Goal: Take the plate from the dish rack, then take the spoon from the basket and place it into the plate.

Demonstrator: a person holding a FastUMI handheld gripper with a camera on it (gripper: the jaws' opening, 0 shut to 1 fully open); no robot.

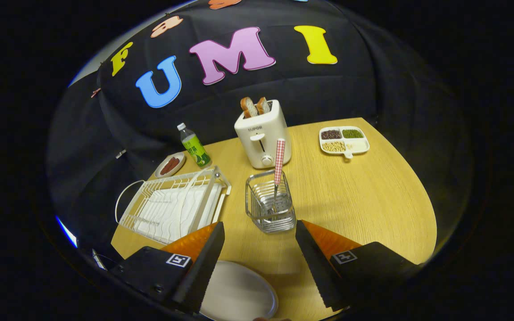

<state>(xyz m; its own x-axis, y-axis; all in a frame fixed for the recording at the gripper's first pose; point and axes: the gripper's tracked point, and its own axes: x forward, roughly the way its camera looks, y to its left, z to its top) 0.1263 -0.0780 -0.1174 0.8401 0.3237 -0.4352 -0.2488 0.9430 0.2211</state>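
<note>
My gripper [259, 232] stands open above the wooden table, with nothing between its fingers. A white plate [239, 292] lies flat on the table low between the fingers, partly hidden by the left one. Just ahead of the fingertips stands a clear wire basket [271, 207]. A spoon [278, 167] with a red-and-white checked handle stands upright in it. The white dish rack [174, 206] lies to the basket's left, beyond the left finger.
A white toaster [263, 133] with two bread slices stands behind the basket. A green bottle [194, 146] and a small dish [170, 165] of dark food sit behind the rack. A divided tray [344, 141] of beans lies far right. Bare tabletop [364, 200] spreads right of the basket.
</note>
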